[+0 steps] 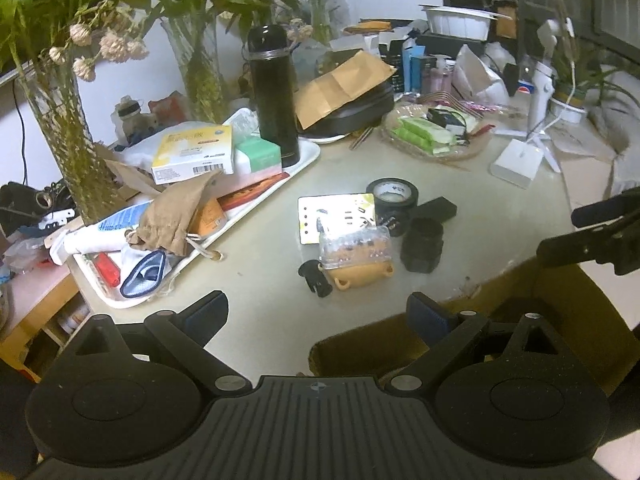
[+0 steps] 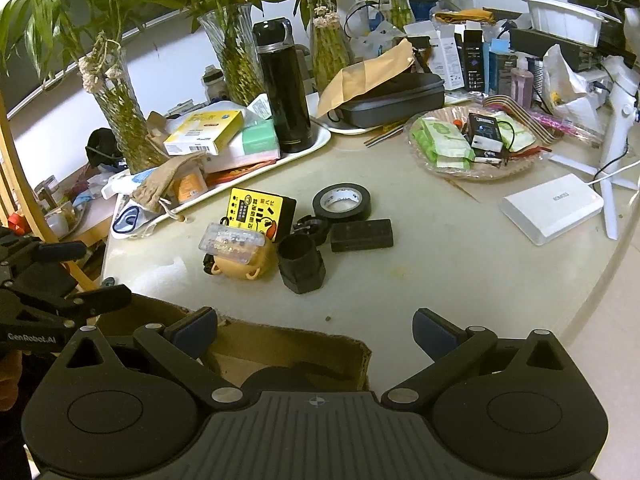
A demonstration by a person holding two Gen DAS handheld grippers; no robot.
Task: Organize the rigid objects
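Note:
A cluster of rigid items lies mid-table: a black tape roll [image 1: 392, 196] [image 2: 342, 200], a yellow-faced box [image 2: 260, 212] [image 1: 338, 218], a black block [image 2: 362, 235] [image 1: 438, 208], a black hexagonal cup [image 2: 301, 264] [image 1: 422, 250], and a clear plastic case [image 2: 232, 244] [image 1: 354, 248] resting on an orange piece [image 2: 240, 268]. A brown cardboard box [image 2: 288, 344] [image 1: 400, 344] sits at the near table edge. My left gripper [image 1: 318, 316] is open and holds nothing, short of the cluster. My right gripper [image 2: 316, 328] hangs open over the cardboard box, also holding nothing.
A white tray [image 1: 308, 156] at the left holds a black thermos [image 1: 274, 96], boxes and a cloth pouch. Glass vases with plants [image 1: 64, 128] line the back. A woven plate of packets [image 2: 472, 140] and a white power bank [image 2: 552, 208] lie to the right.

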